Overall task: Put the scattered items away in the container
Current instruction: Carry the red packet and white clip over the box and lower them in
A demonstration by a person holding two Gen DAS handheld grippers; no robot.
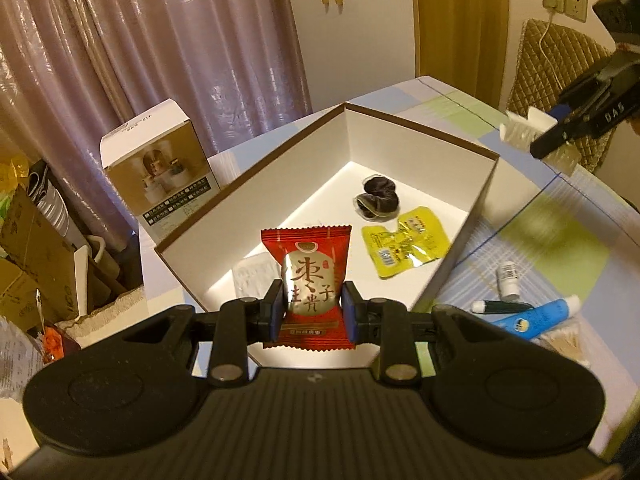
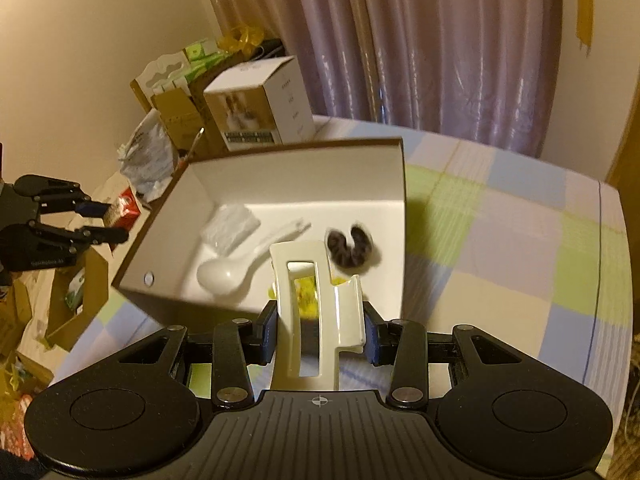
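white spoon [image 2: 240, 266] (right view only) lies in the box [image 2: 304, 168].

Mauve curtain [image 1: 160, 40], printed carton [image 1: 160, 172] beside it, wall sockets [image 1: 564, 0], quilted chair back [image 1: 560, 64], cardboard boxes [image 2: 60, 312].

box [image 1: 416, 148]: matt white card inside, brown edge
sachet [image 1: 307, 280]: glossy red foil
clip [image 2: 316, 304]: smooth glossy cream plastic
spoon [image 2: 240, 264]: glossy white, probably plastic
tablecloth [image 2: 500, 240]: checked woven cloth
curtain [image 2: 420, 40]: shiny fabric
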